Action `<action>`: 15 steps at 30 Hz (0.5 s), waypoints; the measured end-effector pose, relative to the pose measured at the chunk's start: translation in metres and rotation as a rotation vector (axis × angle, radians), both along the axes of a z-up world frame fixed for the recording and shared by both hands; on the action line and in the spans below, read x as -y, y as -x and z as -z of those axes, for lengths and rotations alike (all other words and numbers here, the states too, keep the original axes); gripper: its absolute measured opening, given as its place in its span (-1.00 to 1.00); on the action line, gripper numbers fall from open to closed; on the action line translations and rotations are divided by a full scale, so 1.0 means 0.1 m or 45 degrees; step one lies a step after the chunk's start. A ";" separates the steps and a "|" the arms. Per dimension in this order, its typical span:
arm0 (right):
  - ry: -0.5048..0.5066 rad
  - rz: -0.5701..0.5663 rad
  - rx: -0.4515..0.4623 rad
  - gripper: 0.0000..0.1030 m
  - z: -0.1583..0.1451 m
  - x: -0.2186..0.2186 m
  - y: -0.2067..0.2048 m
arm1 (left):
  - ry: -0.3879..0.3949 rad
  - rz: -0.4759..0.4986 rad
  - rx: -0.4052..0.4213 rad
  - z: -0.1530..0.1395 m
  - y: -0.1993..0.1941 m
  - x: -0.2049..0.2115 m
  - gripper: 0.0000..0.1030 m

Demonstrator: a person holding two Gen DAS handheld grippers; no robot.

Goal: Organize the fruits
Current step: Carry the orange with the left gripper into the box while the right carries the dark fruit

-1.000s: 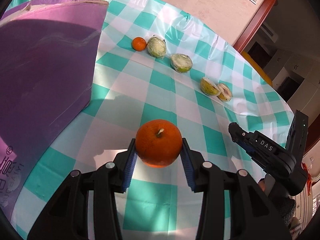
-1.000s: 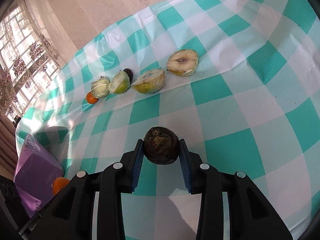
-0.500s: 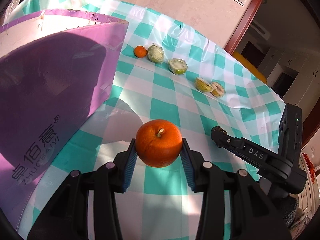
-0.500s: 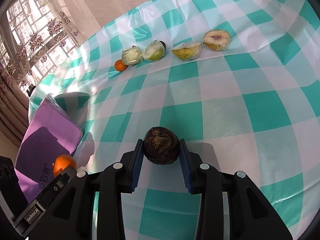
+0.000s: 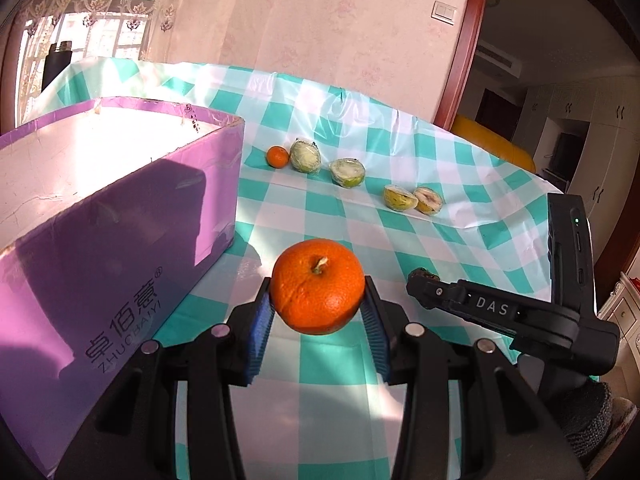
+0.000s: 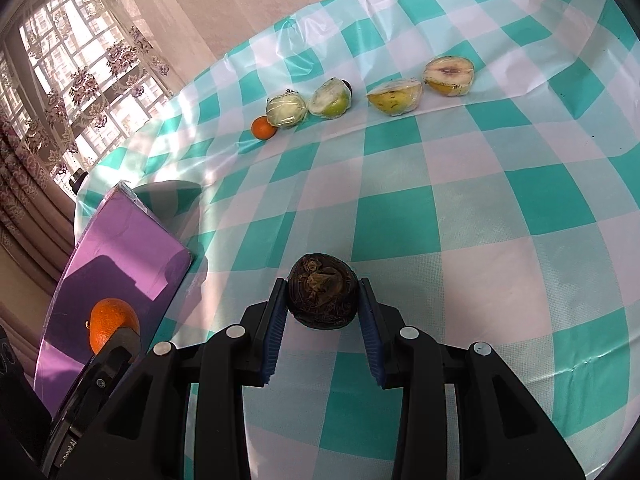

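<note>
Two grippers, each holding a fruit above a checked table beside a purple box.

The tablecloth (image 5: 440, 208) is teal and white; the purple box (image 5: 120, 264) stands open on it at the left. The left gripper (image 5: 318, 312) clamps an orange (image 5: 318, 298) between its blue pads, just beside the box. The right gripper (image 6: 323, 312) is closed on a dark brown fruit (image 6: 323, 296). At the table's far side lies a row: four wrapped fruit halves (image 5: 347, 173) and a small orange (image 5: 277, 157).
</note>
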State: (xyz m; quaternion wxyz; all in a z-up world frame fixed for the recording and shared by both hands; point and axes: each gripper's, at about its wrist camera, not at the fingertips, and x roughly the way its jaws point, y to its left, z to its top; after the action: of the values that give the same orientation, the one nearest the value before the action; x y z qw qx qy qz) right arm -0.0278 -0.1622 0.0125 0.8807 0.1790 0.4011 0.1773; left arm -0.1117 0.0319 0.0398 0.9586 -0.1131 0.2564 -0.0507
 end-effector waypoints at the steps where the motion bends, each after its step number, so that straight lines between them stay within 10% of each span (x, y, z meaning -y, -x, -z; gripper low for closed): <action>1: -0.016 -0.004 -0.003 -0.31 0.00 -0.02 0.01 | -0.015 -0.014 0.018 -0.04 0.03 -0.02 -0.17; 15: -0.042 -0.188 0.180 -0.31 -0.58 -0.80 0.28 | -0.167 -0.285 0.292 -0.87 0.62 -0.54 -0.17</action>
State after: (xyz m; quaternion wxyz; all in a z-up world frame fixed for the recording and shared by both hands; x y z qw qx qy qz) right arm -0.0554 -0.0825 0.0702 0.8883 0.1504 0.3471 0.2604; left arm -0.1736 0.0859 0.1263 0.9865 -0.0717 0.1341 0.0605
